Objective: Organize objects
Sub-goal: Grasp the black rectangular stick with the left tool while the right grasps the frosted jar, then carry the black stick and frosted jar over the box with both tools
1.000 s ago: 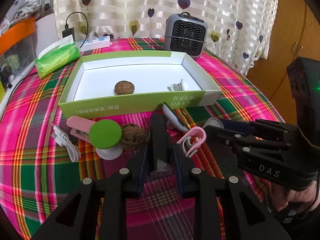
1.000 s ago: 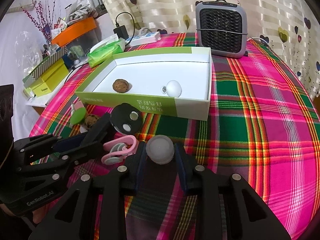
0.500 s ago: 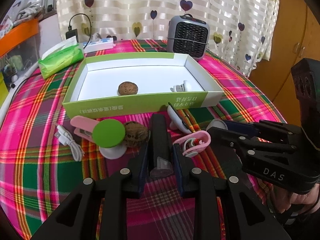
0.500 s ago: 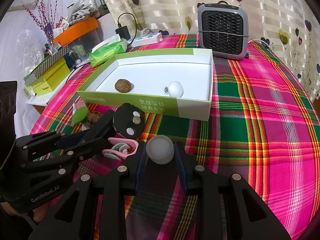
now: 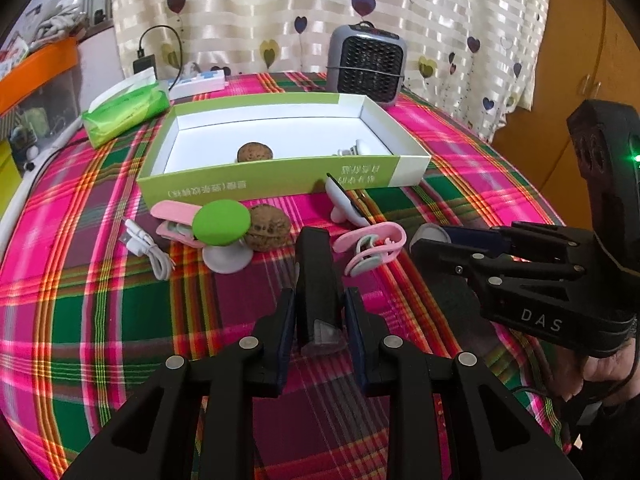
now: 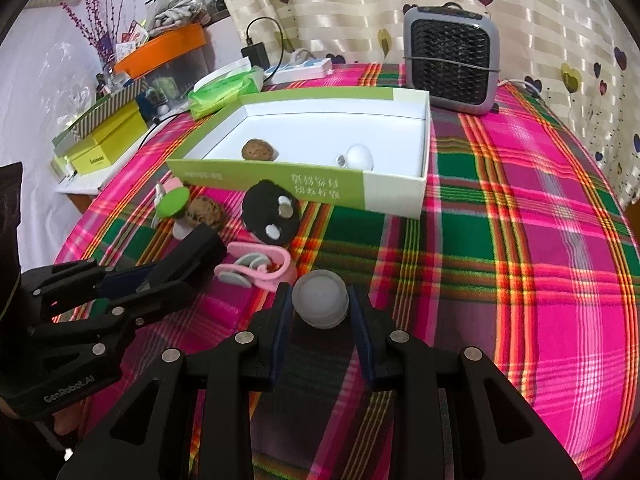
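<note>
My left gripper [image 5: 319,314] is shut on a black oblong block [image 5: 318,280] with a clear end, held just over the plaid cloth. My right gripper [image 6: 320,314] is shut on a pale grey round cap [image 6: 320,299]. The green-and-white box [image 5: 280,188] lies open beyond both. It holds a walnut [image 5: 255,152] and a white round piece [image 5: 360,147]. In front of the box lie a pink clip [image 5: 372,246], a second walnut [image 5: 267,227], a green disc on a white base [image 5: 221,222] and a black disc with magnets [image 6: 272,212]. The right gripper [image 5: 460,240] shows in the left wrist view, and the left gripper [image 6: 160,276] in the right wrist view.
A grey heater [image 5: 370,64] stands behind the box. A green tissue pack [image 5: 126,108] and a power strip [image 5: 198,80] lie at the back left. A white cable [image 5: 146,246] and another pink clip [image 5: 172,216] lie left. Yellow boxes [image 6: 104,136] sit past the table edge.
Both views have shifted slightly, so the box and loose items sit a little farther off. Both grips look the same, and nothing on the table has moved.
</note>
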`<state>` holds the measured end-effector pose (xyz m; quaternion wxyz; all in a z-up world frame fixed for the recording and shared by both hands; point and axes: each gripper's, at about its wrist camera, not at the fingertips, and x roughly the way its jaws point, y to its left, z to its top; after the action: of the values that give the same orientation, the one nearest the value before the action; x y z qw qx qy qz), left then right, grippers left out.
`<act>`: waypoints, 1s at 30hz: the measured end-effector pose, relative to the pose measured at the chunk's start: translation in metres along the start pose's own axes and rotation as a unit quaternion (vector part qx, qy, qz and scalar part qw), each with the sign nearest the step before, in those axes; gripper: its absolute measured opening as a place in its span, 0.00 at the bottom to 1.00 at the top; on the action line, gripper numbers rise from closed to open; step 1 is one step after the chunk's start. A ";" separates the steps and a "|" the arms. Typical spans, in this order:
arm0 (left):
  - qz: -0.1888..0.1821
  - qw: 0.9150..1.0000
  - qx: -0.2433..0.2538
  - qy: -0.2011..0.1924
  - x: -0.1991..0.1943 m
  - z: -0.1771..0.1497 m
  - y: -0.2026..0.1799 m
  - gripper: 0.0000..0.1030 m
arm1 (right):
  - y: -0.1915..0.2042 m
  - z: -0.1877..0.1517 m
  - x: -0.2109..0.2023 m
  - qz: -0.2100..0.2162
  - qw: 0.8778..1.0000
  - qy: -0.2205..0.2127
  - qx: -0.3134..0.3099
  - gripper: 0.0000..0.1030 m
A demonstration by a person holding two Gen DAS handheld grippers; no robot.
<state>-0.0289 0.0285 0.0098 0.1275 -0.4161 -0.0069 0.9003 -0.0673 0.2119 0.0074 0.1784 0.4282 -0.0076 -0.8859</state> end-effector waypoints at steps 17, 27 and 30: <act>0.009 1.000 -0.003 -0.001 0.005 0.005 0.000 0.21 | 0.005 -0.002 -0.005 0.002 1.000 -0.009 -0.012 0.30; 0.003 1.000 -0.003 -0.031 -0.016 0.011 -0.005 0.21 | 0.017 0.002 -0.019 0.012 0.999 -0.032 -0.025 0.30; 0.003 0.999 -0.002 -0.037 -0.019 0.014 -0.007 0.21 | 0.020 0.004 -0.023 0.013 0.999 -0.038 -0.028 0.30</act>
<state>-0.0256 0.0316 0.0342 0.1235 -0.3825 -0.0127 0.9156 -0.0513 0.2002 0.0306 0.2018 0.3886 0.0050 -0.8990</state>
